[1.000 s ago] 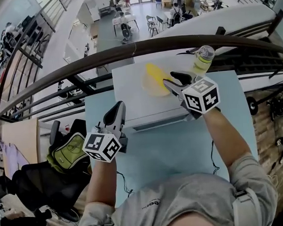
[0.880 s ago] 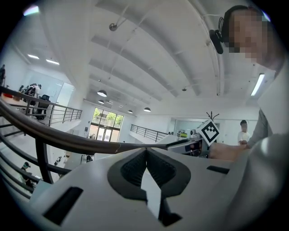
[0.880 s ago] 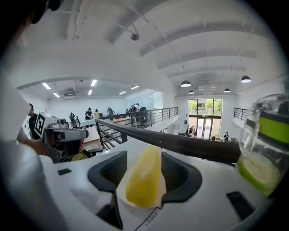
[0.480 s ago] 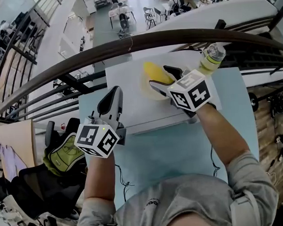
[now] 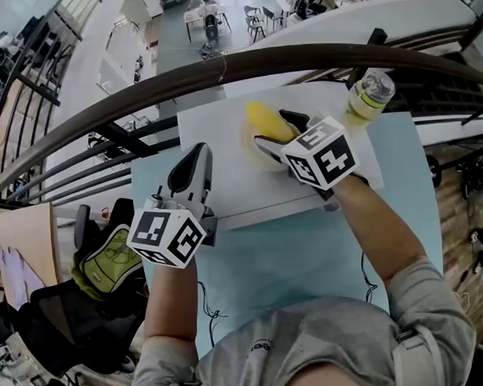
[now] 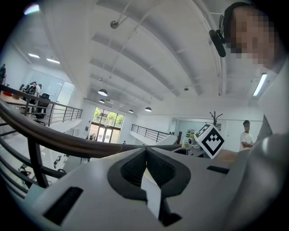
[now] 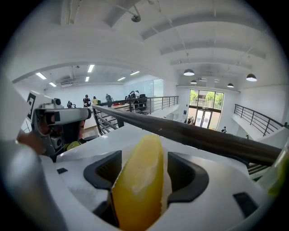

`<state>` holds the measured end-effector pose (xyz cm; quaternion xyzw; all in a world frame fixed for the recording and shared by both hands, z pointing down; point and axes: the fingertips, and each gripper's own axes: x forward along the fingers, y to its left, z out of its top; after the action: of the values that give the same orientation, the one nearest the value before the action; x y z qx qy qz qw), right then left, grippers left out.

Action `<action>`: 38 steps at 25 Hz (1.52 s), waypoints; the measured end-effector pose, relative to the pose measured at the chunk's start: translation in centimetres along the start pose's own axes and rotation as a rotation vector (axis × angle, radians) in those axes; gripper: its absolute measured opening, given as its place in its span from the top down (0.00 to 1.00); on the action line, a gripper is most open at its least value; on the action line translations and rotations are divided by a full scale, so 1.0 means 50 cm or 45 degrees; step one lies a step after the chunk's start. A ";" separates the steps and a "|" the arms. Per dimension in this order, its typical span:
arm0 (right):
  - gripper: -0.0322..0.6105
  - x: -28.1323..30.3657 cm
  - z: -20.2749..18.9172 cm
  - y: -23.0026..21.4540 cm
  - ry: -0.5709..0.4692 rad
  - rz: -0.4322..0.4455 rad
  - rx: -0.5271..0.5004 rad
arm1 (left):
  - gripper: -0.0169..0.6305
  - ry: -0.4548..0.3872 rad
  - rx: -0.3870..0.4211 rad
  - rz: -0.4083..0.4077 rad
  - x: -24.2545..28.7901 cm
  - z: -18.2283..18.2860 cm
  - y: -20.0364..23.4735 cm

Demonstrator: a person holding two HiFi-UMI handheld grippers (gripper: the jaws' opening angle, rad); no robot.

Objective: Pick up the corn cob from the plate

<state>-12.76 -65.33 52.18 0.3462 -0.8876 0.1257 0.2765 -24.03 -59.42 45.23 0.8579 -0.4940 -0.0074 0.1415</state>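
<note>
A yellow corn cob (image 5: 269,121) lies on a pale plate (image 5: 246,145) on a white board. My right gripper (image 5: 275,131) is lowered over it, one finger on each side. In the right gripper view the corn cob (image 7: 137,180) fills the space between the two dark pads (image 7: 187,176), and a strip of plate shows beside it. Its jaws have just been opening and stand wide around the cob without pressing on it. My left gripper (image 5: 192,165) rests shut over the board's near left part, holding nothing; its jaws meet in the left gripper view (image 6: 145,164).
A clear bottle of yellowish liquid (image 5: 365,95) stands at the board's far right corner. The white board (image 5: 214,125) sits on a teal table (image 5: 292,250). A dark handrail (image 5: 141,100) curves just beyond it, with a long drop behind. A green backpack (image 5: 108,258) lies left of the table.
My right gripper has moved forward and down over the cob, and its jaws have spread to straddle it. My left gripper has moved forward onto the board, still shut.
</note>
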 end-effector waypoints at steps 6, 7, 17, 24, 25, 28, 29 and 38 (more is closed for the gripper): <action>0.47 0.015 -0.011 0.004 0.049 -0.041 -0.075 | 0.95 0.009 -0.005 -0.013 0.011 -0.008 -0.002; 0.47 0.016 -0.012 0.004 0.054 -0.047 -0.086 | 0.95 0.011 -0.006 -0.015 0.012 -0.009 -0.004; 0.54 0.020 -0.017 -0.007 0.077 -0.112 -0.132 | 0.95 0.029 -0.016 -0.015 0.018 -0.024 -0.003; 0.54 0.018 -0.017 -0.008 0.067 -0.123 -0.152 | 0.95 0.039 -0.025 -0.011 0.016 -0.031 -0.002; 0.54 0.018 -0.015 -0.008 0.059 -0.127 -0.157 | 0.95 0.041 -0.026 -0.011 0.015 -0.032 -0.003; 0.54 0.017 -0.012 -0.005 0.049 -0.137 -0.173 | 0.95 0.044 -0.026 -0.007 0.011 -0.032 -0.001; 0.54 0.016 -0.011 -0.004 0.044 -0.137 -0.180 | 0.95 0.045 -0.026 -0.006 0.011 -0.032 0.000; 0.55 0.006 -0.007 -0.010 0.005 -0.093 -0.124 | 0.95 0.029 0.001 0.012 0.002 -0.001 0.000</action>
<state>-12.44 -65.73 52.66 0.3643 -0.8789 0.0726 0.2991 -23.95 -59.47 45.29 0.8557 -0.4963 0.0033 0.1468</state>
